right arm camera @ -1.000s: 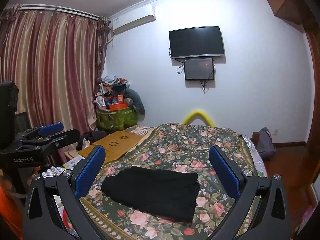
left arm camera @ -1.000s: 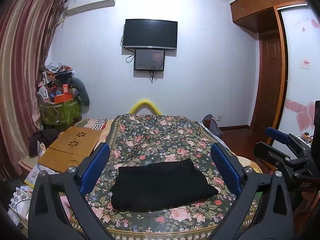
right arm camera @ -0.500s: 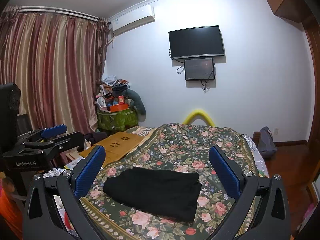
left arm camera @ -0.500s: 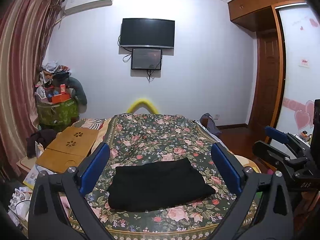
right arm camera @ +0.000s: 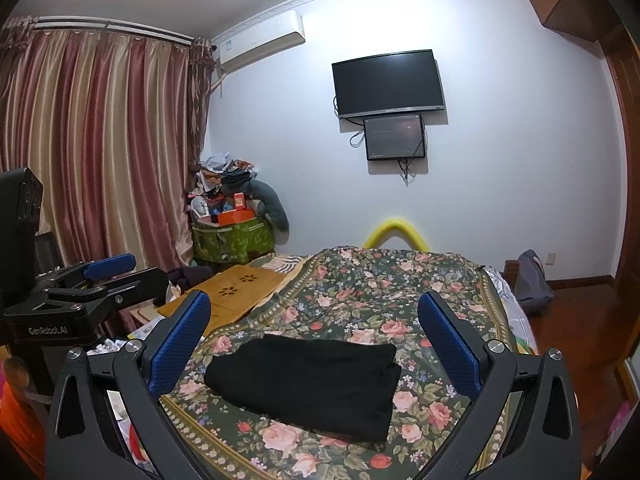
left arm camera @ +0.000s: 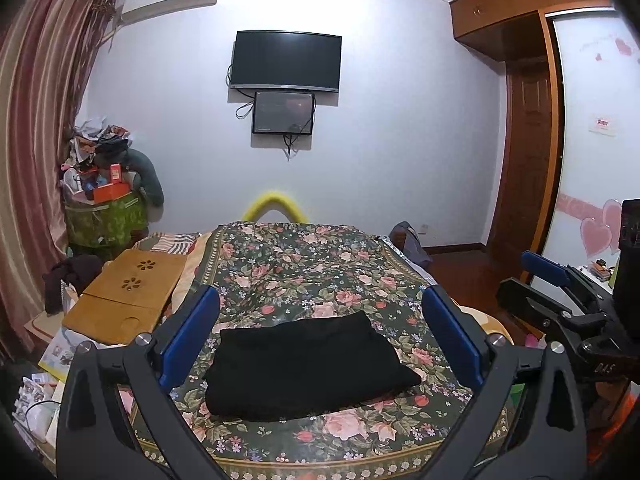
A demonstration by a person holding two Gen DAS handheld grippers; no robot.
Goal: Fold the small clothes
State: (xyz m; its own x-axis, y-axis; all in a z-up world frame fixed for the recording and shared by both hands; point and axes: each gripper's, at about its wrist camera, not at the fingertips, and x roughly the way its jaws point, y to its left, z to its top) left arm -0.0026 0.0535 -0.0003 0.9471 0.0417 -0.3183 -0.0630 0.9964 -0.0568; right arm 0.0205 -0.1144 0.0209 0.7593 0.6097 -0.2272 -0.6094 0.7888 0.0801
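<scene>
Two handheld grippers held above a bed with a folded black garment.

The left gripper [left arm camera: 320, 344] and right gripper [right arm camera: 316, 344] both have jaws spread wide, holding nothing, clear of the cloth. The black garment [left arm camera: 308, 364] lies folded in a neat rectangle on the floral bedspread [left arm camera: 312, 268], near its front edge. A wooden lap tray [left arm camera: 128, 292] sits left of it.
</scene>
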